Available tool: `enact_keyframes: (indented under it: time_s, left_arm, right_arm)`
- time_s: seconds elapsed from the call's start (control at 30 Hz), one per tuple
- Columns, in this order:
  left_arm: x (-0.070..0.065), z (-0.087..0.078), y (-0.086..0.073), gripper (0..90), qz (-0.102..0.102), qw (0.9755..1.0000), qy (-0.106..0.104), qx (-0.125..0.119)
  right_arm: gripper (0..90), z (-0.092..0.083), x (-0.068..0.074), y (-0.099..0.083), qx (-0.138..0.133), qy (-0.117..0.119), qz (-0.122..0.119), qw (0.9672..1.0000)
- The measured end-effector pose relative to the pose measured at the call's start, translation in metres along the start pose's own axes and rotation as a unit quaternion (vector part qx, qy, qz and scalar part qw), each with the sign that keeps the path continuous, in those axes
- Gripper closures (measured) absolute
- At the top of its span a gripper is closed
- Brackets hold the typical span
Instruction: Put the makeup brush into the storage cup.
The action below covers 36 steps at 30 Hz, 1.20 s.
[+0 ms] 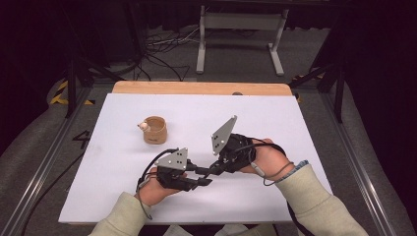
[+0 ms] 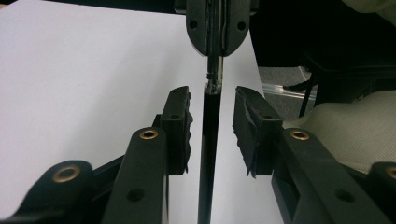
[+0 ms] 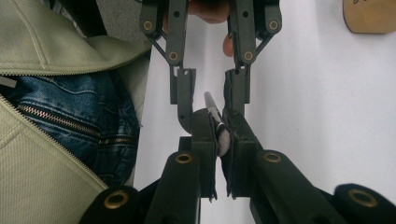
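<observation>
Near the front edge of the white counter (image 1: 123, 147) the two grippers meet tip to tip, with a thin dark pen (image 3: 212, 109) passing between them. The right gripper (image 1: 204, 169), held in the hand on the right of the high view, has its jaws clamped tight on one end of the pen — in the right gripper view the pads pinch the shaft, and a pale, whitish bit shows squeezed between them.

The pen's other end runs out into the left gripper (image 1: 201, 182). In the left gripper view the pen (image 2: 208, 140) stands as a slim dark rod in the gap, its clear, silvery part nearest the right gripper's closed tips (image 2: 215, 28). The left jaws sit narrow, yet a sliver of white counter shows on either side of the rod — the pads are not pressing on it.

Farther back and to the left, well apart from both hands, stands a small brown cup (image 1: 155, 130) with something pale and rounded at its rim. A strip of bare wood runs along the far edge of the counter.
</observation>
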<state>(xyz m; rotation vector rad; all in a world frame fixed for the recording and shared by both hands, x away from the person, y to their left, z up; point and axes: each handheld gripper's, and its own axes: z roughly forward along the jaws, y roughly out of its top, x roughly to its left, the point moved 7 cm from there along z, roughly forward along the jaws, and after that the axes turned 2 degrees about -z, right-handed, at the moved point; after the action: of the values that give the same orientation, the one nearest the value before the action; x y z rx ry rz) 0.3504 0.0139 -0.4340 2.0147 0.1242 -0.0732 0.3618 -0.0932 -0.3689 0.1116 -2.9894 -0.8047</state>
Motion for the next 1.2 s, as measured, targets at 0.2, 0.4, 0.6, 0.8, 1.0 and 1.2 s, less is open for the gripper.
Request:
enact_keyframes:
  time_s: [0.2,0.4,0.6,0.8,1.0,1.2]
  left_arm:
    - [0.000,0.000,0.000,70.2,0.000,1.0000,0.000,0.001]
    - [-0.002,0.000,-0.002,82.3,0.005,0.9999,0.000,0.012]
    - [-0.002,0.000,-0.002,83.0,0.009,0.9999,-0.002,0.013]
    - [-0.003,0.000,-0.002,83.2,0.015,0.9998,-0.001,0.014]
    - [-0.002,-0.003,-0.002,83.3,0.015,0.9998,0.002,0.012]
    - [0.000,-0.008,-0.001,83.3,0.012,0.9999,0.008,0.004]
  right_arm:
    - [84.7,0.005,0.000,0.004,0.001,0.002,-0.001,1.0000]
    - [84.7,0.007,0.000,0.003,0.003,0.008,-0.004,1.0000]
    - [84.4,0.008,0.001,0.002,-0.004,0.010,-0.003,0.9999]
    - [82.4,0.006,0.002,0.000,-0.020,0.011,-0.010,0.9997]
    - [52.5,-0.004,-0.001,-0.004,-0.068,-0.017,0.012,0.9975]
    - [32.9,-0.017,-0.001,-0.016,-0.124,-0.059,0.028,0.9902]
